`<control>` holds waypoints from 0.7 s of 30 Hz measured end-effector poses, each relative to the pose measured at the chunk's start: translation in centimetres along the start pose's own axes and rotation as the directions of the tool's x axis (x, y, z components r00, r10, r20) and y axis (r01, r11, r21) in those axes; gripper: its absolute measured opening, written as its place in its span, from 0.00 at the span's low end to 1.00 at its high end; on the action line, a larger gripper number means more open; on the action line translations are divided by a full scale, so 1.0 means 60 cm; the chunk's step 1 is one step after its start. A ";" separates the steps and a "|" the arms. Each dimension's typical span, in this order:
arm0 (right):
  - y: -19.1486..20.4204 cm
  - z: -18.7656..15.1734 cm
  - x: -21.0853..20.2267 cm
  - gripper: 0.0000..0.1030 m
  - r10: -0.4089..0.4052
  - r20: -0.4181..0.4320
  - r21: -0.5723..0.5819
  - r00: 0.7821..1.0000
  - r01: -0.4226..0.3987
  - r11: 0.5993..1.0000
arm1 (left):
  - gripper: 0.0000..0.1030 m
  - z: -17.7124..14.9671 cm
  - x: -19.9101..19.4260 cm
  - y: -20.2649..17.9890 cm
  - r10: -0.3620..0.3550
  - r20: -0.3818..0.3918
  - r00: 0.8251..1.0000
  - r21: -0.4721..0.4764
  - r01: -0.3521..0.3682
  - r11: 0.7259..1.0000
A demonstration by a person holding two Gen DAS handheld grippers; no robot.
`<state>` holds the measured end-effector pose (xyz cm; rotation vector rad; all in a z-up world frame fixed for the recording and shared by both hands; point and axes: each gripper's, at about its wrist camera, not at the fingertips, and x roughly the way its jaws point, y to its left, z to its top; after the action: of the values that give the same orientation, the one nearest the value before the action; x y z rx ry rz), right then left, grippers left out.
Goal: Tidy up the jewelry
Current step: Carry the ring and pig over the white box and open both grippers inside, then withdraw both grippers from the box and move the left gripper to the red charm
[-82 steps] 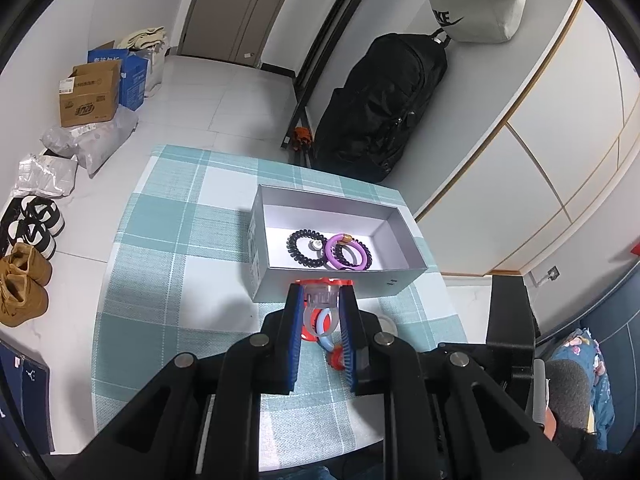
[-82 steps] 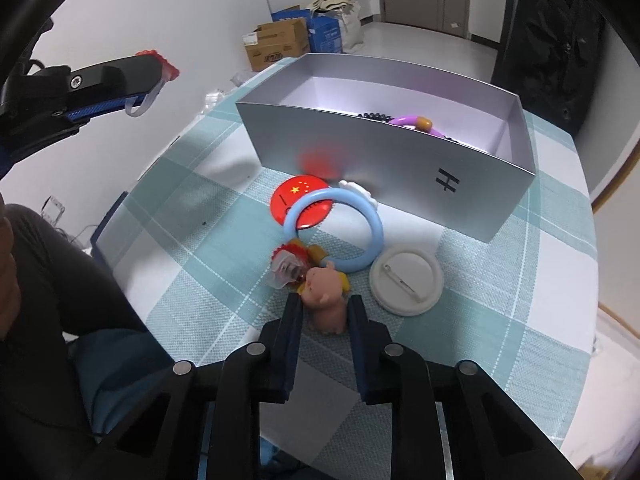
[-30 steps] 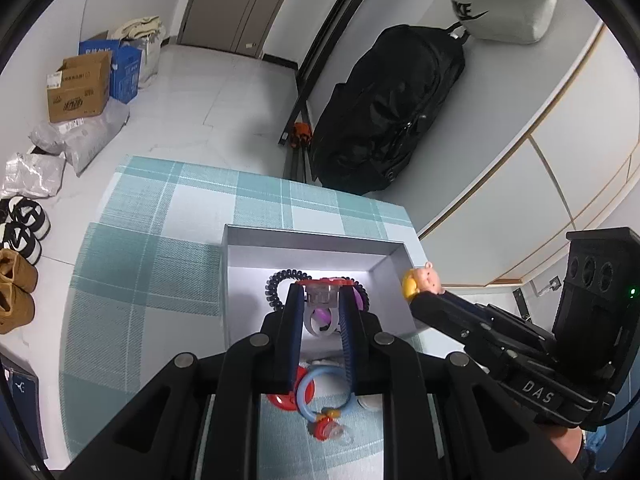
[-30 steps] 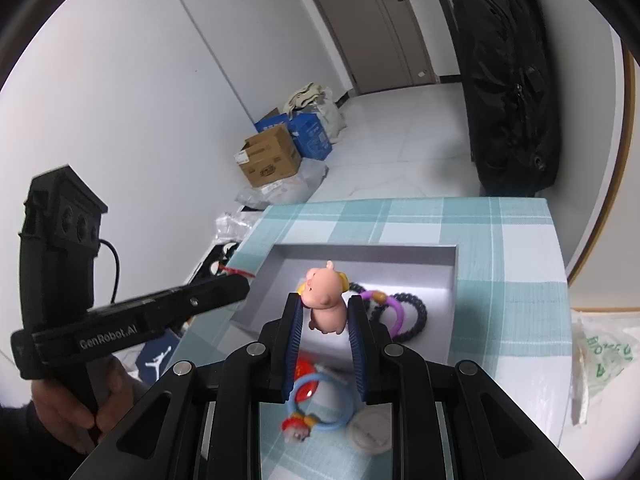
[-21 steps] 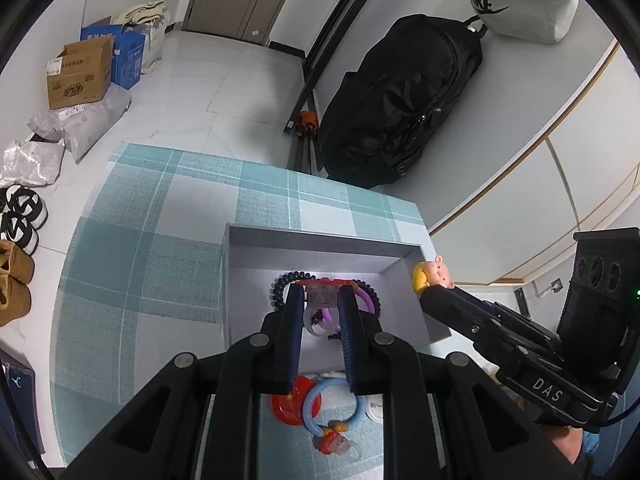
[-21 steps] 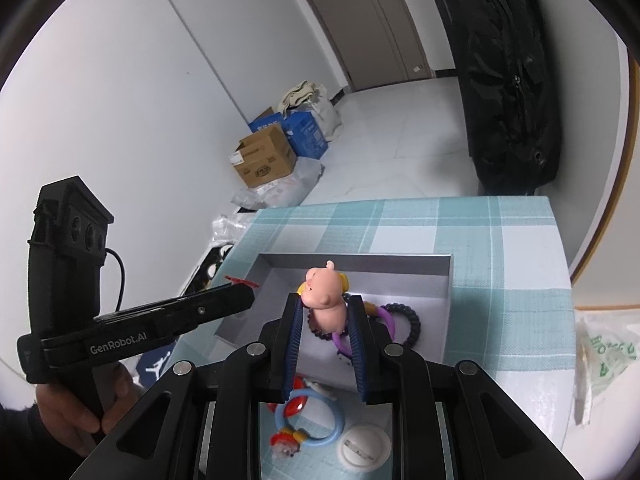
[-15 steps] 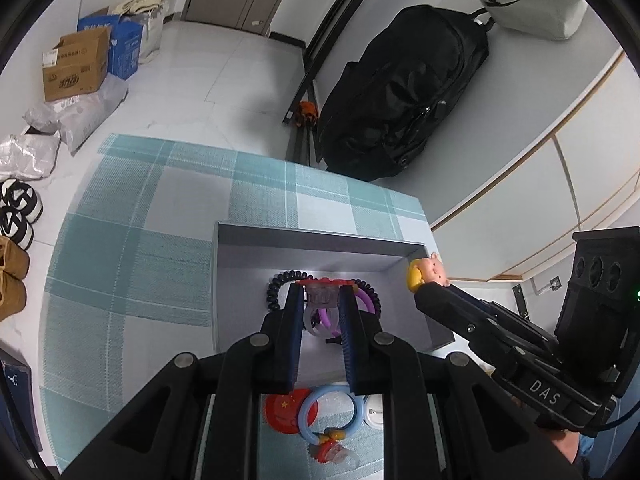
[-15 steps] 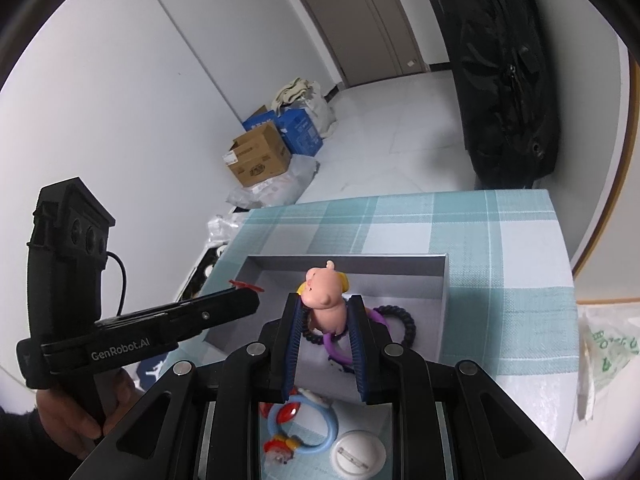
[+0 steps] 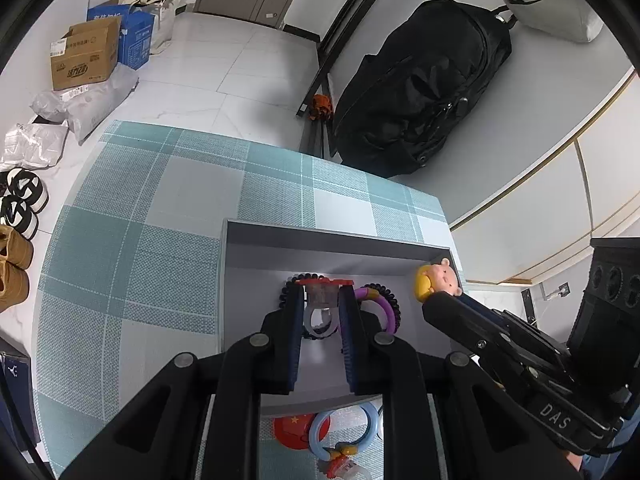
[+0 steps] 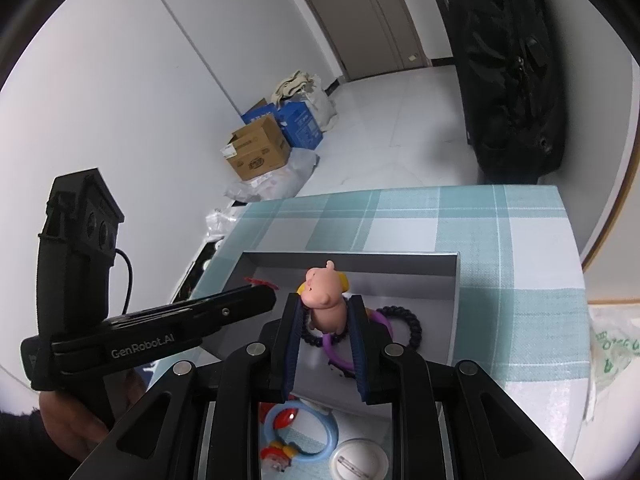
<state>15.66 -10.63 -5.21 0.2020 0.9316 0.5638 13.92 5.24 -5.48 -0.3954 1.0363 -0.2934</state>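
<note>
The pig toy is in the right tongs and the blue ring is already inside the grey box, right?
Not quite. The pig toy is in the right tongs, but the blue ring lies on the checked cloth outside the grey box, by its near wall. The right wrist view shows it.

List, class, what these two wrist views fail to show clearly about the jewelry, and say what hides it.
- Black bead bracelet: left wrist view, mostly behind the left gripper and its clear ring.
- Purple bracelet: right wrist view, partly behind the pig charm in the right gripper.
- Red badge: left wrist view, partly hidden by the box and the gripper frame.
</note>
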 end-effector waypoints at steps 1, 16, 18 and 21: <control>0.001 0.000 0.000 0.21 -0.006 0.001 -0.005 1.000 0.006 1.000 | 0.12 0.000 0.001 -0.001 -0.001 0.000 1.000 0.002 0.001 1.000; -0.019 0.002 -0.013 0.56 -0.070 0.038 0.025 0.997 0.069 0.997 | 0.39 0.000 0.000 -0.017 -0.018 -0.005 1.000 0.035 0.019 0.999; -0.025 0.002 -0.023 0.62 -0.081 0.055 0.034 0.995 0.079 0.996 | 0.50 -0.001 -0.008 -0.017 -0.015 0.011 1.000 0.030 0.014 0.999; -0.031 0.000 -0.035 0.68 -0.095 0.074 0.045 0.993 0.091 0.995 | 0.53 -0.004 -0.018 -0.018 -0.021 0.024 0.999 0.037 0.020 0.999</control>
<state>15.36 -13.32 -4.49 0.2147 0.8745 0.4482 13.17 4.68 -4.26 -0.3761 1.0020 -0.3243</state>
